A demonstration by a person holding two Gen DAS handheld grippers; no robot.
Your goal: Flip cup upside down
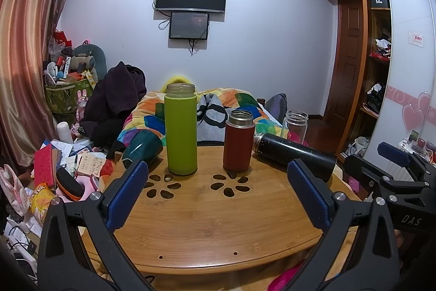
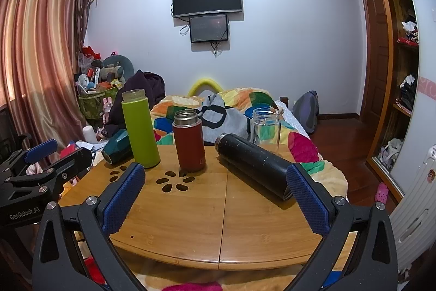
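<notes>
bare near tabletop (image 1: 212,231), green bottle (image 1: 181,131), red flask (image 1: 238,142), black flask (image 1: 295,154) crowding far edge

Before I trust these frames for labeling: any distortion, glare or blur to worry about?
Left wrist view: strong fisheye bending of the wardrobe edge, dark corner vignetting; the green bottle is sharp. Right wrist view: same bending along the curtain; soft sheen on the lying black bottle, no harsh glare; the glass jar is clearly readable.
</notes>
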